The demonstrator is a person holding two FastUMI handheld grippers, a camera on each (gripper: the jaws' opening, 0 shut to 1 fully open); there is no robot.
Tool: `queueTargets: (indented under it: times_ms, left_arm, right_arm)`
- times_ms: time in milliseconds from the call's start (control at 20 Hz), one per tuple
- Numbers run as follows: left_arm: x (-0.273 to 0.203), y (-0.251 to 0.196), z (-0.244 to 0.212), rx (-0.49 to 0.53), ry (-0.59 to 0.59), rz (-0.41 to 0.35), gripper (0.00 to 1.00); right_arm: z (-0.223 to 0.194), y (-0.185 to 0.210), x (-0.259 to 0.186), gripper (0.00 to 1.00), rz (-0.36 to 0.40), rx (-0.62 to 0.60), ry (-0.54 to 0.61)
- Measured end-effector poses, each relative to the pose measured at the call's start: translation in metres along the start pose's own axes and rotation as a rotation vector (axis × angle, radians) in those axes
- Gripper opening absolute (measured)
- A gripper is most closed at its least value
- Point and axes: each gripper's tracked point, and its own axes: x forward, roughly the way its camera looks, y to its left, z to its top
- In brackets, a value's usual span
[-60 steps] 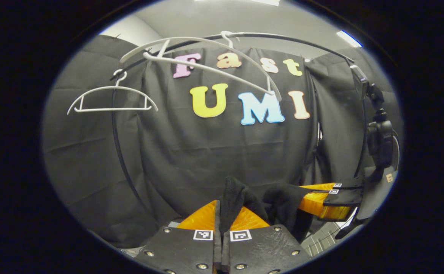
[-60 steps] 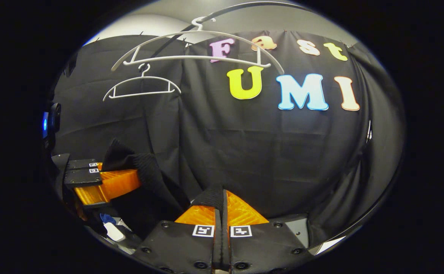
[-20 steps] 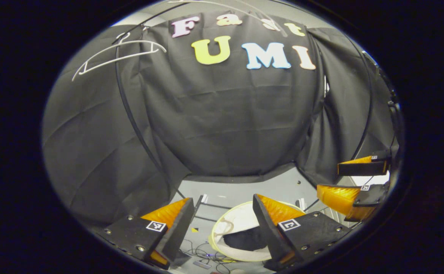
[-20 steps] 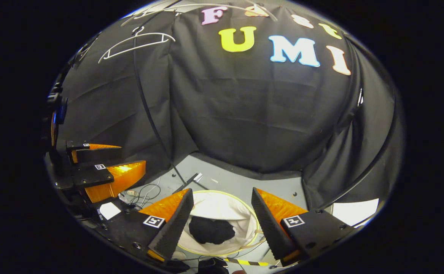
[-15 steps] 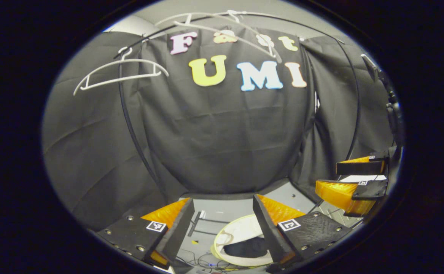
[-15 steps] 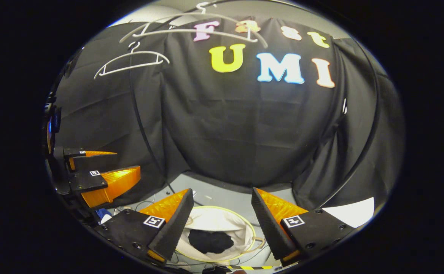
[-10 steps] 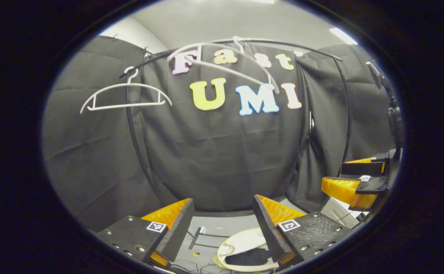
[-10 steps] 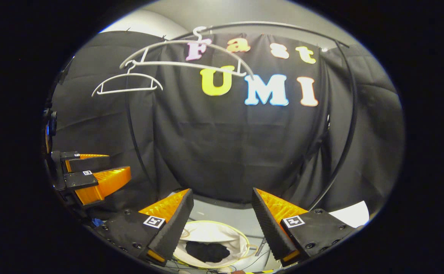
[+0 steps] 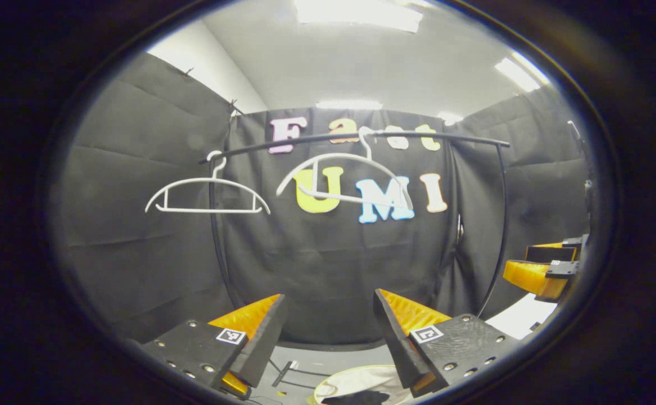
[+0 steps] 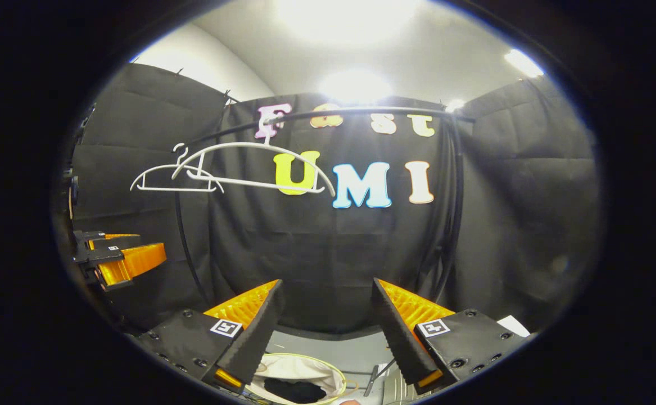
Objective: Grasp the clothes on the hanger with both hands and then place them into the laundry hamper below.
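Observation:
The black clothes (image 10: 291,389) lie inside the white laundry hamper (image 10: 328,374) on the floor, at the bottom edge of the right gripper view. In the left gripper view, the hamper (image 9: 350,378) and a strip of the dark clothes (image 9: 356,398) peek out low between the fingers. My left gripper (image 9: 329,301) is open and holds nothing; it also shows at the left in the right gripper view (image 10: 120,256). My right gripper (image 10: 326,289) is open and holds nothing, well above the hamper; it sits at the far right (image 9: 541,270). Two bare white hangers (image 9: 207,194) (image 9: 350,180) hang from the black rail (image 9: 417,136).
The black cloth wall closes off the back and sides. The rail's upright posts (image 9: 218,247) (image 9: 499,225) stand left and right of the hamper. Cables and small parts (image 9: 283,374) lie on the grey floor. A white sheet (image 10: 510,323) lies at the right.
Three seconds ago both grippers were shut on the black clothes; now they are open and the clothes are in the hamper. Over the last second both views tilted up and back.

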Motion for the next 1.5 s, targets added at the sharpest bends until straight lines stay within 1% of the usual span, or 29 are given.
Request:
queueTargets:
  times_ms: [100,200,400,450,500,650,850,1100,1150,1200,1350,1400,1450,1500]
  left_arm:
    - [-0.011,-0.010,0.019,-0.009,-0.029,0.001,0.91]
    - [-0.023,-0.015,0.033,0.005,-0.048,0.006,0.91]
    - [-0.045,-0.025,0.045,0.018,-0.067,0.019,0.91]
    - [-0.052,-0.024,0.046,0.014,-0.071,0.028,0.91]
    - [-0.057,-0.026,0.041,0.008,-0.073,0.039,0.91]
    - [-0.081,-0.029,0.032,0.008,-0.077,0.064,0.91]
    - [-0.096,-0.028,0.031,0.017,-0.080,0.075,0.91]
    - [-0.102,-0.033,0.035,0.028,-0.091,0.068,0.91]
    - [-0.104,-0.032,0.035,0.026,-0.094,0.070,0.91]
    - [-0.104,-0.032,0.036,0.024,-0.096,0.066,0.91]
    - [-0.105,-0.033,0.036,0.028,-0.098,0.064,0.91]
    - [-0.105,-0.033,0.036,0.032,-0.098,0.064,0.91]
    - [-0.105,-0.033,0.037,0.035,-0.101,0.062,0.91]
    - [-0.105,-0.032,0.037,0.038,-0.103,0.061,0.91]
  right_arm:
    - [0.014,-0.016,-0.014,0.95,-0.012,-0.001,-0.026]
    - [0.026,-0.031,-0.028,0.95,-0.026,0.002,-0.050]
    - [0.036,-0.055,-0.050,0.95,-0.049,0.034,-0.074]
    - [0.035,-0.058,-0.059,0.97,-0.058,0.037,-0.079]
    - [0.036,-0.061,-0.064,0.94,-0.064,0.037,-0.085]
    - [0.036,-0.066,-0.075,0.94,-0.073,0.034,-0.102]
    - [0.027,-0.067,-0.090,0.94,-0.088,0.021,-0.117]
    - [0.034,-0.066,-0.094,0.94,-0.094,0.030,-0.141]
    - [0.035,-0.066,-0.096,0.97,-0.096,0.028,-0.149]
    - [0.037,-0.065,-0.096,0.94,-0.096,0.024,-0.155]
    - [0.039,-0.064,-0.096,0.95,-0.094,0.020,-0.165]
    - [0.036,-0.064,-0.095,0.97,-0.094,0.021,-0.158]
    - [0.034,-0.064,-0.093,0.95,-0.096,0.023,-0.151]
    - [0.034,-0.065,-0.094,0.98,-0.100,0.025,-0.151]
